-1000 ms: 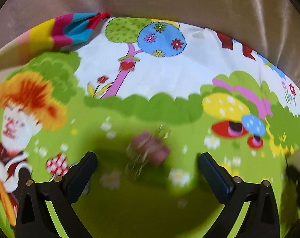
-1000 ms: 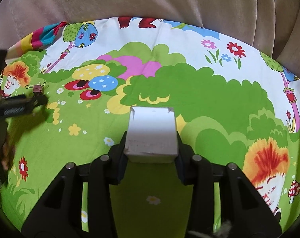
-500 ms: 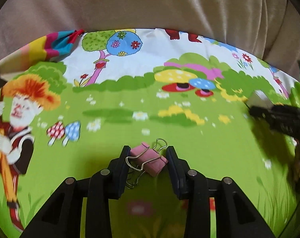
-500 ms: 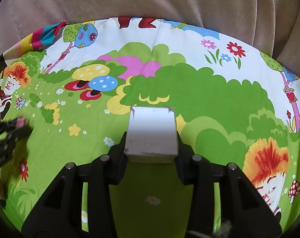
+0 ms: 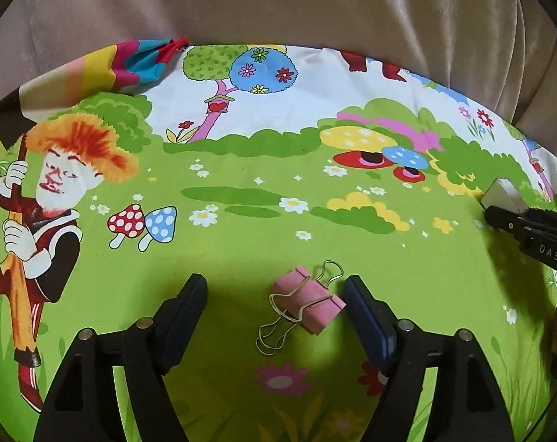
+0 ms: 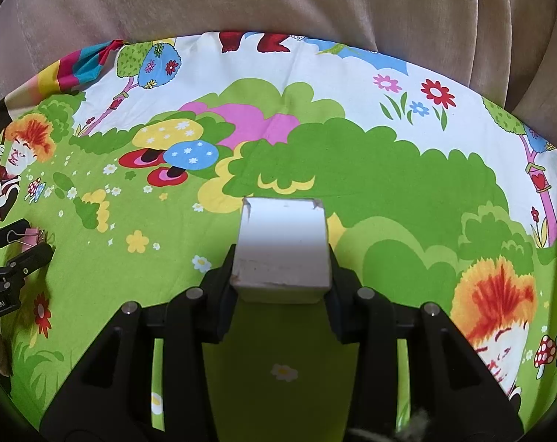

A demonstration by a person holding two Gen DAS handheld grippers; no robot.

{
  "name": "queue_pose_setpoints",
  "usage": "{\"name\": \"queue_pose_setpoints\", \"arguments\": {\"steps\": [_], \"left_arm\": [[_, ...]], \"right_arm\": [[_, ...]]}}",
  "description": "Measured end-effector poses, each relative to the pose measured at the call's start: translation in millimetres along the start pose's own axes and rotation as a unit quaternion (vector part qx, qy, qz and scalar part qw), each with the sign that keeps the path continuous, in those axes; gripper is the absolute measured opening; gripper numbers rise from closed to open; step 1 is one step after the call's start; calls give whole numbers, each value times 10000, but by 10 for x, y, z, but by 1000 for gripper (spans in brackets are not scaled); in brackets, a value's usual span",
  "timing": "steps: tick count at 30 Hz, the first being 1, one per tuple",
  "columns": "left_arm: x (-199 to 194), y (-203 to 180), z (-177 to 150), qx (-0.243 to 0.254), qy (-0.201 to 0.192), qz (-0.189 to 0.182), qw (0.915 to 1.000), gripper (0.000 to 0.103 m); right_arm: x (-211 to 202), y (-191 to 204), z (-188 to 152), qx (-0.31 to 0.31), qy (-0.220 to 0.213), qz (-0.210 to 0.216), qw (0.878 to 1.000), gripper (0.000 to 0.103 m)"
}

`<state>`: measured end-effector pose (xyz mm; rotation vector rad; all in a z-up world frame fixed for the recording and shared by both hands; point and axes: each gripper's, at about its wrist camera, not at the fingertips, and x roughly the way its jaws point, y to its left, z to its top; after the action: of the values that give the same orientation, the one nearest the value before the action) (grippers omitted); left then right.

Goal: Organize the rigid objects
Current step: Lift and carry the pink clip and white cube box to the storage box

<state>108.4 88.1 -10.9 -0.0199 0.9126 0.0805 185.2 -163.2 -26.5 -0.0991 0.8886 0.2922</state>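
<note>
A pink binder clip (image 5: 307,304) with wire handles lies on the cartoon-print cloth between the fingers of my left gripper (image 5: 274,296), which is open around it; the clip sits close to the right finger. My right gripper (image 6: 282,258) is shut on a white block (image 6: 284,243) and holds it over the cloth. In the left wrist view the right gripper (image 5: 529,226) and the white block (image 5: 503,193) show at the far right edge. In the right wrist view the left gripper (image 6: 16,254) and the pink clip (image 6: 29,237) show at the far left edge.
The colourful cloth (image 5: 241,191) covers the work surface. Beige sofa cushions (image 5: 278,3) rise behind its far edge. A striped folded corner of the cloth (image 5: 123,62) lies at the back left.
My left gripper closed on the pink clip, carried it, and has now opened; the clip lies free on the cloth between the fingers. The right gripper has stayed still with the white block.
</note>
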Motion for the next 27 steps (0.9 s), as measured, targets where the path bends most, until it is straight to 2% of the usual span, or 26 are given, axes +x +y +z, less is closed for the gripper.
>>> {"name": "queue_pose_setpoints", "arguments": {"steps": [1, 2, 3, 5, 9, 13, 16, 18, 20, 23, 27], "left_arm": [[-6, 0, -1, 8, -14, -40, 10000, 70], [-17, -10, -2, 28, -37, -49, 10000, 62], [-31, -26, -4, 61, -66, -79, 9999, 49], [-49, -43, -6, 109, -110, -118, 9998, 37], [-44, -38, -9, 120, -115, -110, 9998, 37], [-73, -89, -42, 128, -112, 76, 9998, 38], [-218, -105, -198, -59, -57, -76, 9999, 37], [-400, -132, -403, -168, -55, -290, 9994, 37], [-610, -158, -651, -288, -115, -427, 9986, 37], [-851, -218, -976, -242, -141, -465, 9985, 37], [-1079, -283, -1244, -27, -109, -452, 9989, 37]], "right_arm": [[0, -2, 1, 3, 0, 8, 10000, 45], [2, -3, 4, -1, 0, 10, 10000, 45], [0, 0, 3, -6, 0, 4, 10000, 45], [0, -11, 5, 2, -4, 27, 10000, 45], [-7, -7, 5, -9, -11, 12, 10000, 45], [-2, 18, 16, -81, -4, -78, 9999, 44], [-73, 75, -40, 158, 80, -294, 9994, 44], [-226, 188, -193, 331, 127, -171, 9992, 44], [-388, 327, -380, 248, 137, -122, 9995, 44], [-682, 482, -738, 121, 111, -59, 9998, 44], [-1063, 654, -1193, -295, 64, -82, 9995, 44]]}}
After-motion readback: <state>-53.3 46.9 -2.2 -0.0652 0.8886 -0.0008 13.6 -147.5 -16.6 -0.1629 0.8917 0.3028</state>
